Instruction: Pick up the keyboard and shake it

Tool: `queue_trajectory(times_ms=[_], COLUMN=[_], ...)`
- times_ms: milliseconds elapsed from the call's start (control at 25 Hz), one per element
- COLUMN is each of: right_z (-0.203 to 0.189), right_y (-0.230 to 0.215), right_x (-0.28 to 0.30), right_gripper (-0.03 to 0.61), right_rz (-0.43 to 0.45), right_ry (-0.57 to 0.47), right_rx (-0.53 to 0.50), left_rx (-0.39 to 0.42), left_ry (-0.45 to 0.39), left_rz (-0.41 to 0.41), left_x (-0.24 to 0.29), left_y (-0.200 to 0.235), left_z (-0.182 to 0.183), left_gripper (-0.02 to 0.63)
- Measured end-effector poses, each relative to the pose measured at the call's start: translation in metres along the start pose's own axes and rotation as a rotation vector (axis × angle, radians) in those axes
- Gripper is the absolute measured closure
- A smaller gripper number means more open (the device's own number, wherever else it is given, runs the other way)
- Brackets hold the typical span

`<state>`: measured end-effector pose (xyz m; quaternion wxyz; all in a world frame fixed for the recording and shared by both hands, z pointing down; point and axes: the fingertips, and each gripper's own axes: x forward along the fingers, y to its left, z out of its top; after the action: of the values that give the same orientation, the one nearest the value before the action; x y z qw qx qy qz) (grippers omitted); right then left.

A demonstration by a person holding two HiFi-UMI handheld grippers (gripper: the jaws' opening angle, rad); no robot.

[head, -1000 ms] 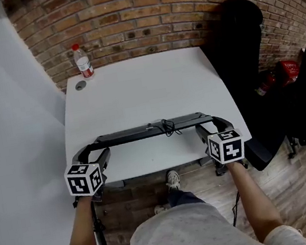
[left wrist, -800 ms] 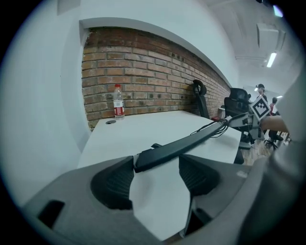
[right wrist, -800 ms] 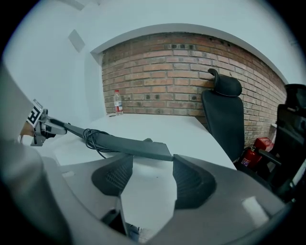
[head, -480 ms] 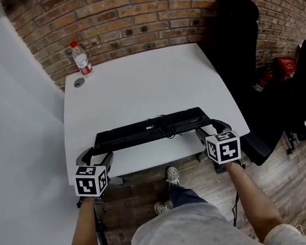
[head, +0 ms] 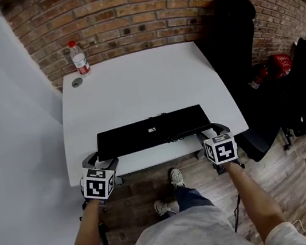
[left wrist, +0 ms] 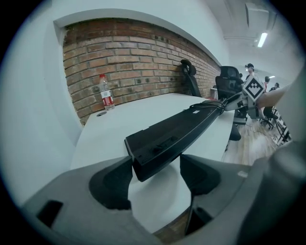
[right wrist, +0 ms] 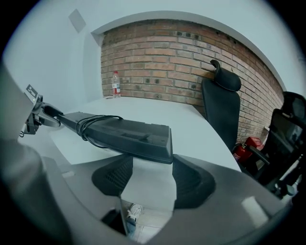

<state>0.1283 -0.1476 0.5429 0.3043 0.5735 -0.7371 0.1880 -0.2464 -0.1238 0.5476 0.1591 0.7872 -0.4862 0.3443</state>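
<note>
One keyboard (head: 153,131) hangs over the table (head: 135,87) (underside up), one end between each pair of jaws. The right gripper (head: 210,131) clamps it. The left gripper (head: 100,158) grips too, its jaws opening. One bottle (head: 79,58) stands far beyond.

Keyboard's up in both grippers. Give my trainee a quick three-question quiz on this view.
1. True or false: the bottle stands upright at a far corner of the table.
2. What do the jaws of the right gripper grip? A) the bottle B) one end of the keyboard C) nothing
3. Fill in: the keyboard's cable is ___ at its middle, not trailing.
Key: 1 true; 2 B; 3 bundled.
</note>
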Motion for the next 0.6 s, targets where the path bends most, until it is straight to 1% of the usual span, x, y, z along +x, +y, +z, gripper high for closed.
queue_trajectory(times_ms=[240,320,440,600], right_z=[-0.007,-0.011,-0.018,-0.022], right_y=[0.0,0.0,0.0,0.0], right_x=[0.003,0.004,0.009,0.008], right_gripper=[0.311,0.311,0.313,0.313], right_rz=[-0.006,-0.006,0.005,0.023], right_ry=[0.035,0.054,0.085,0.092], right_rx=[-0.012,-0.021,-0.036,-0.045], left_rx=[-0.004,-0.028,-0.096,-0.098], left_ry=[0.022,0.028,0.024,0.036], left_rz=[-0.037,-0.055,-0.091,-0.08], left_x=[0.002,0.003,0.006,0.005], left_y=[-0.003,-0.005,-0.008,-0.012], left_z=[-0.005,-0.007,-0.009,-0.011], left_gripper=[0.302,0.298,0.287,0.291])
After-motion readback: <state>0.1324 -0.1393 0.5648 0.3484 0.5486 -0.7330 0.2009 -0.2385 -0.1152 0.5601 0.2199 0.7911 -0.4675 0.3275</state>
